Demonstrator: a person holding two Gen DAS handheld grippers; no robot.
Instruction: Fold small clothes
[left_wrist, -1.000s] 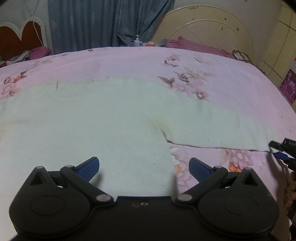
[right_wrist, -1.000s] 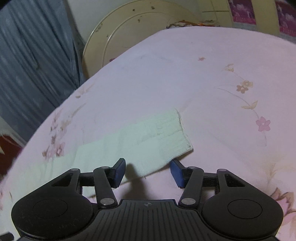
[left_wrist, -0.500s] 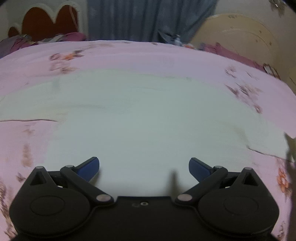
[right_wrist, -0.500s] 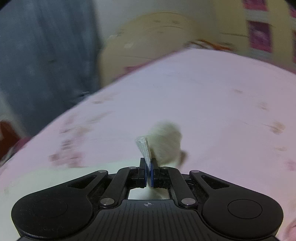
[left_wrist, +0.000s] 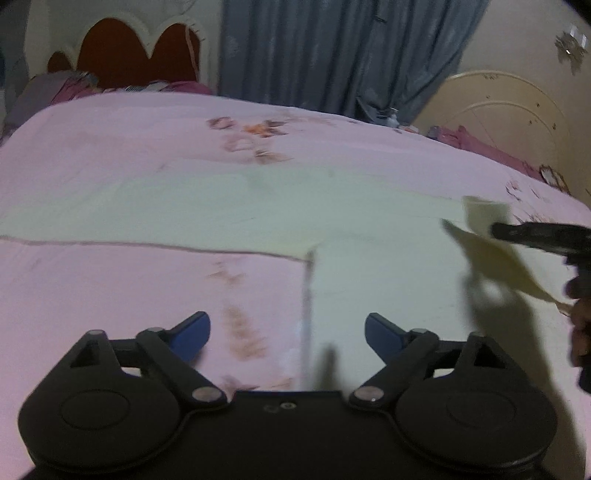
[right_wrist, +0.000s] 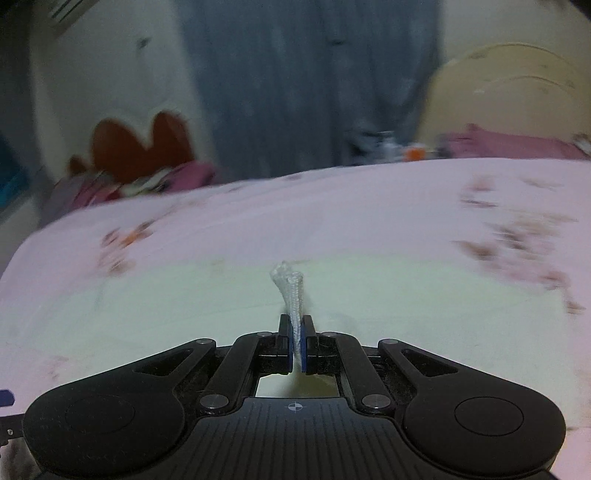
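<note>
Right now my right gripper (right_wrist: 296, 345) is clamped tight on the sleeve cuff (right_wrist: 291, 295) of the pale green top (left_wrist: 369, 273), which lies flat on the pink floral bed (left_wrist: 110, 288). My left gripper (left_wrist: 287, 334) hovers over the top's side edge, fingers (left_wrist: 192, 332) wide but closing, nothing pinched between them. No readable writing or labels anywhere.
</note>
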